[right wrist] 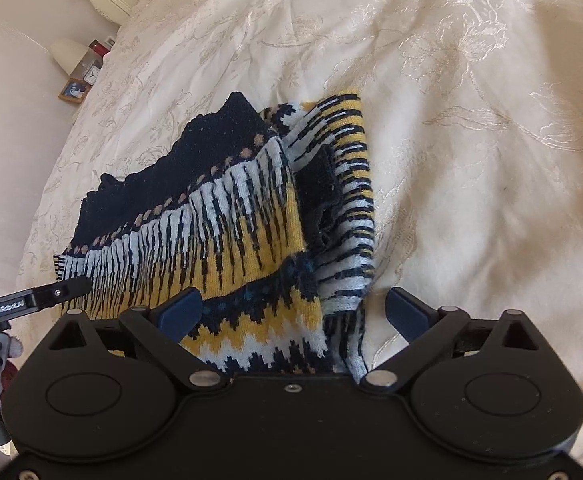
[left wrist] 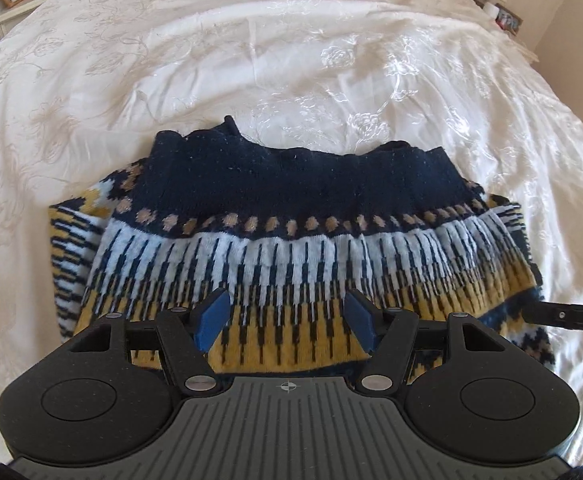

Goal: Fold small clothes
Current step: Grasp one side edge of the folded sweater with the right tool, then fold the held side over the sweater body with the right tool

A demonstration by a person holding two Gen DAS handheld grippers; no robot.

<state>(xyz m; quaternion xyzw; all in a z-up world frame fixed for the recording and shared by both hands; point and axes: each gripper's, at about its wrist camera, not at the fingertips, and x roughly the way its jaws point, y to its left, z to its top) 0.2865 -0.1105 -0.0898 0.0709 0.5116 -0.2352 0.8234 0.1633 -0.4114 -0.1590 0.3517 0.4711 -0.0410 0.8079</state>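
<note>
Left wrist view: left gripper (left wrist: pixel 287 322) hovers over the jumper (left wrist: pixel 283 240), blue fingers (left wrist: pixel 213 320) spread wide, nothing between them. The jumper lies folded on the bed (left wrist: pixel 291 60), navy band farthest off. At the right edge, a black finger of the right gripper (left wrist: pixel 563 314) meets the knit. Right wrist view: right gripper (right wrist: pixel 295 316) gapes wide over the jumper's near corner.
</note>
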